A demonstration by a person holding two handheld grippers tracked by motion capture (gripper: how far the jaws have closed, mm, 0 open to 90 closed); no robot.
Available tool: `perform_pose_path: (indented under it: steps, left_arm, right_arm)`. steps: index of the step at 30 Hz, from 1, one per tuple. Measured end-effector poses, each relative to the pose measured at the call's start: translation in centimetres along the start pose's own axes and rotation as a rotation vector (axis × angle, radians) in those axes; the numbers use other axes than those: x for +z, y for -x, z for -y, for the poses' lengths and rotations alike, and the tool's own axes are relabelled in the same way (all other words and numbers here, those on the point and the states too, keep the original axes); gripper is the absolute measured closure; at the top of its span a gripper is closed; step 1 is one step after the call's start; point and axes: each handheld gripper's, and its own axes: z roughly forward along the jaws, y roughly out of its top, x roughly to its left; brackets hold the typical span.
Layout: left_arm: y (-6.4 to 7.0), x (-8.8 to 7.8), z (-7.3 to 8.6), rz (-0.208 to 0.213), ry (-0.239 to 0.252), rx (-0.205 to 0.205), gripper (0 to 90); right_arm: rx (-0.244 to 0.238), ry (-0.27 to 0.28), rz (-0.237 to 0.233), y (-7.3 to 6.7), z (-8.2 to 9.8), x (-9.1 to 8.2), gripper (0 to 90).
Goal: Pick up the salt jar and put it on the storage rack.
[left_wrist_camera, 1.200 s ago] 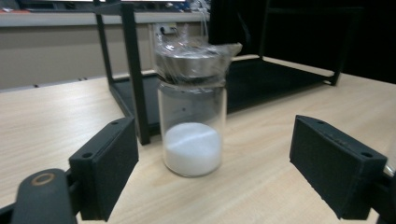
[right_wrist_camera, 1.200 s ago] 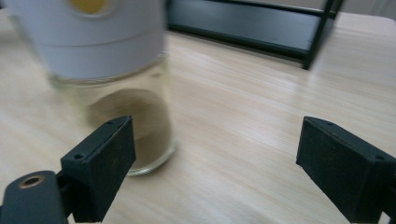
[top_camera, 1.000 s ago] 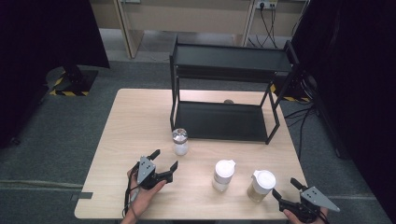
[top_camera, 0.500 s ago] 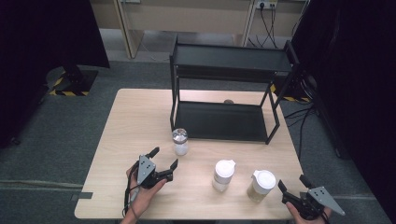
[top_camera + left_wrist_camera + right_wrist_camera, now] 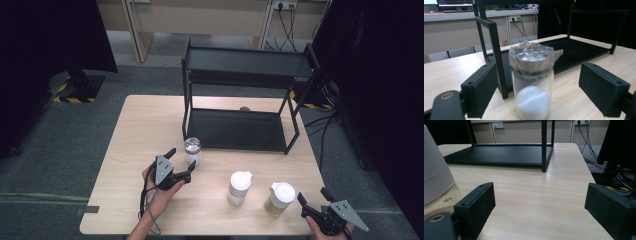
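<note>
Left tongs (image 5: 178, 165) moved toward jar (image 5: 532, 82) (foil cap visible close-up).

High view: even overhead light on the table (image 5: 150, 125), soft and slightly grainy; corners at ten and three o'clock fall to near black. Shadows faint, short. Left gripper view: the jar (image 5: 532, 85) is fairly sharp — its foil-wrapped cap carries small glints — while the background towards twelve o'clock blurs. Right gripper view: wood grain crisp mid-frame; the white container (image 5: 435, 170) at nine o'clock is out of focus.
</note>
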Motion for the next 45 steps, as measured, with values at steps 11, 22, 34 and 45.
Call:
perform_pose_path:
  steps: [11, 22, 34, 45]
  left_arm:
    - [-0.4, 2.9, -0.2, -0.002, -0.04, 0.021, 19.5]
    - [-0.4, 4.2, -0.4, -0.005, -0.034, 0.034, 23.9]
    - [-0.4, 5.5, -0.5, 0.001, -0.037, 0.04, 33.1]
    - [-0.3, 5.2, -0.6, 0.004, -0.036, 0.035, 34.7]
  right_arm:
    - [0.005, 0.007, 0.004, 0.1, 0.0, 0.0, 9.6]
    - [0.013, 0.011, 0.006, 0.2, 0.0, -0.1, 9.5]
    - [0.021, 0.012, 0.002, 0.3, 0.0, -0.1, 9.5]
    - [0.024, 0.014, 0.0, 0.3, 0.0, -0.1, 9.5]
